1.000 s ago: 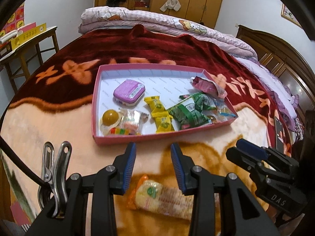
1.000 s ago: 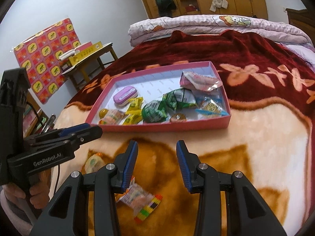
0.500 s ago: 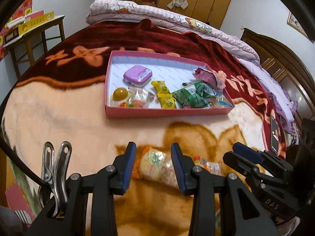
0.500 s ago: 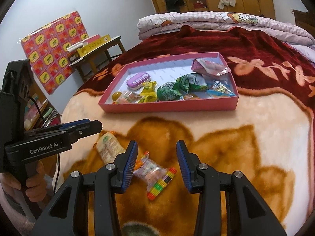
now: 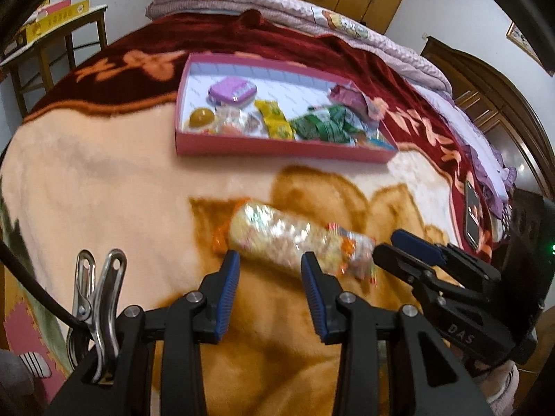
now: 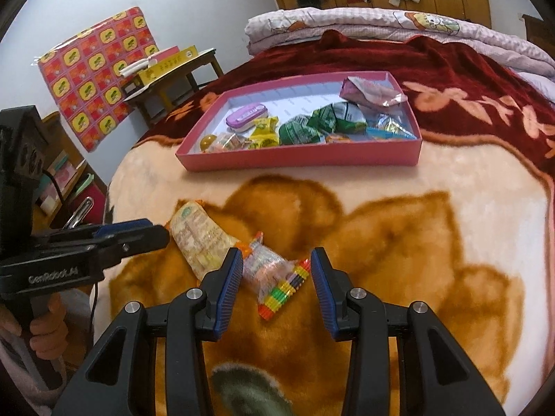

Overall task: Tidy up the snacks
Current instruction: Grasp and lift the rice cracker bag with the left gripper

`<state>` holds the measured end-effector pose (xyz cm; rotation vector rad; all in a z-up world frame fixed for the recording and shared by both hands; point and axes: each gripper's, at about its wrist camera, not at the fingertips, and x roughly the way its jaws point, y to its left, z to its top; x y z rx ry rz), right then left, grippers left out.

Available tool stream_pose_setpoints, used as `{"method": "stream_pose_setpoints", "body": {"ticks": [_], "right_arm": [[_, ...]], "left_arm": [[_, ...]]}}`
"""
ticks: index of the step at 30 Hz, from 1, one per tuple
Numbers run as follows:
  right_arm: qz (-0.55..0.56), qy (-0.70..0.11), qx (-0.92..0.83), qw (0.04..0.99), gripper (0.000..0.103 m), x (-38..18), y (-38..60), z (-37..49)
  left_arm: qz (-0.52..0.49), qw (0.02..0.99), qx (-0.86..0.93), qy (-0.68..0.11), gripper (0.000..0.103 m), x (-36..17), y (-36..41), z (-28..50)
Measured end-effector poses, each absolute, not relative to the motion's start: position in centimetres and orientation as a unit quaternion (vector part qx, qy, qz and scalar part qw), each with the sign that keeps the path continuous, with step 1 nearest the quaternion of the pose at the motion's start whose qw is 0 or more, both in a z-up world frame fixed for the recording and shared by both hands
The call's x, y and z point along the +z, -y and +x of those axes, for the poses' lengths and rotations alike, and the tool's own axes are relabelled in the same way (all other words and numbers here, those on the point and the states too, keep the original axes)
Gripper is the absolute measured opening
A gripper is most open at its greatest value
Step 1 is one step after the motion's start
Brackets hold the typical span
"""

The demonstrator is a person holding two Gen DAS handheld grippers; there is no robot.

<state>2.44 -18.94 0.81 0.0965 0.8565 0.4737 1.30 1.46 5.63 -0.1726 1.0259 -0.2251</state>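
A pink tray (image 5: 277, 147) (image 6: 301, 159) with several snacks lies on the blanket. Nearer me lie a long yellow cracker pack (image 5: 277, 234) (image 6: 199, 239) and a clear candy packet with a rainbow edge (image 6: 274, 277) (image 5: 357, 253), touching end to end. My left gripper (image 5: 270, 270) is open, its fingertips just short of the cracker pack. My right gripper (image 6: 274, 274) is open, its fingers either side of the candy packet, above it. Each gripper shows in the other's view: the right one (image 5: 416, 256) and the left one (image 6: 138, 232).
A wooden side table (image 6: 166, 69) with yellow boxes stands left of the bed. A phone (image 5: 472, 211) lies at the blanket's right edge. Folded quilts (image 6: 381, 24) lie at the bed's far end. Wardrobes stand behind.
Both grippers have pulled back from the tray and dropped toward the two loose snacks. The cracker pack and candy packet now sit right at the fingertips. Both stay open.
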Motion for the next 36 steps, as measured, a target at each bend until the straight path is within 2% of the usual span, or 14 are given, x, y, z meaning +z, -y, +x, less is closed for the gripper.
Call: {"method": "stream_pose_setpoints", "body": {"ticks": [2,20,30,32,36], "right_arm": [[0.043,-0.413,0.231,0.88,0.047,0.6,18.9,2.3],[0.033,-0.427,0.245,0.87,0.047,-0.6,17.7,2.2],[0.029,-0.426,0.245,0.87,0.048,-0.7,17.5,2.2],[0.028,-0.424,0.247,0.871,0.047,-0.7,17.3,2.2],[0.019,-0.417,0.252,0.873,0.047,-0.7,17.0,1.9]], "left_arm": [[-0.084,0.858,-0.115,-0.493,0.038,5.4,-1.2,1.0],[-0.131,0.852,-0.089,-0.499,0.038,4.1,-3.0,4.7],[-0.121,0.857,-0.086,-0.493,0.038,4.2,-1.8,6.9],[-0.119,0.857,-0.084,-0.494,0.041,4.2,-1.5,7.1],[-0.116,0.857,-0.081,-0.495,0.051,4.2,-0.8,7.3]]}}
